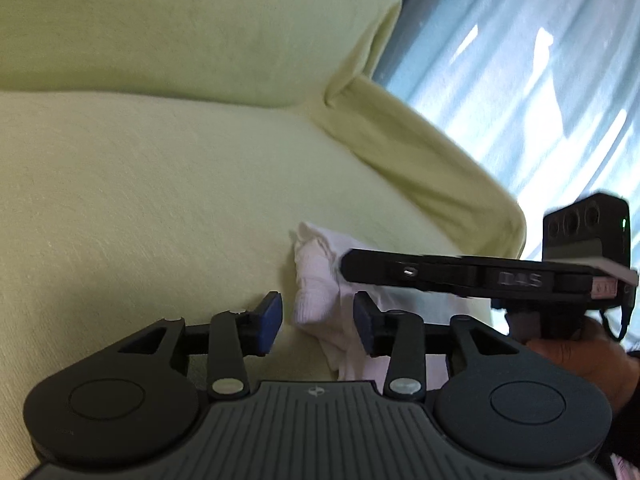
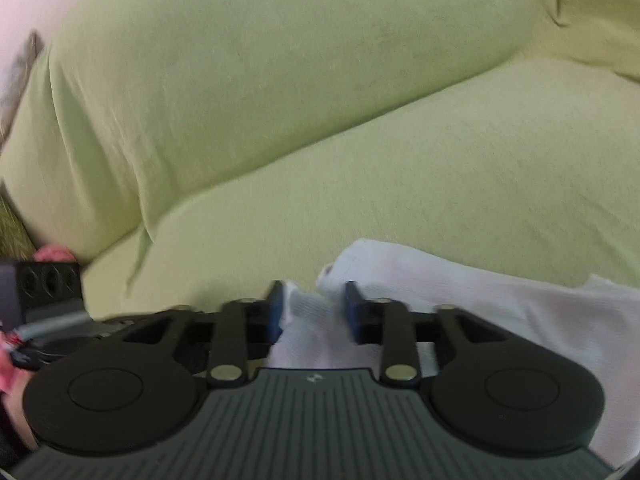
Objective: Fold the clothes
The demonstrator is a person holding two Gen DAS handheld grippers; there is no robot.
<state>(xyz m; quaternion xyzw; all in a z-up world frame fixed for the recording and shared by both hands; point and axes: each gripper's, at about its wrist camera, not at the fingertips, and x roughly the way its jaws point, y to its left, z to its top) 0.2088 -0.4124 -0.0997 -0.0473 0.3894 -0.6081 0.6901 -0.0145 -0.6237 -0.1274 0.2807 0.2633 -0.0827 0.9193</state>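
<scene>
Your left gripper (image 1: 318, 322) and right gripper (image 2: 314, 310) both hover spread wide, holding nothing, over the white garment (image 2: 460, 300) bunched on the green sofa (image 2: 360, 140) seat, lined up, it seems, to pinch its edges.

Both mounted low and close over the seat cushion (image 1: 140, 200) of a pale green sofa. Left wrist view facing along the cushion toward the backrest (image 1: 180, 20) and the far armrest (image 1: 420, 148), curtain (image 1: 520, 60) beyond. Right wrist view facing the same cushion (image 2: 440, 160) and backrest (image 2: 240, 60) from the armrest side. Shared between them: cushion, backrest, and the white garment (image 1: 316, 280) (image 2: 480, 304) lying near on the cushion.
</scene>
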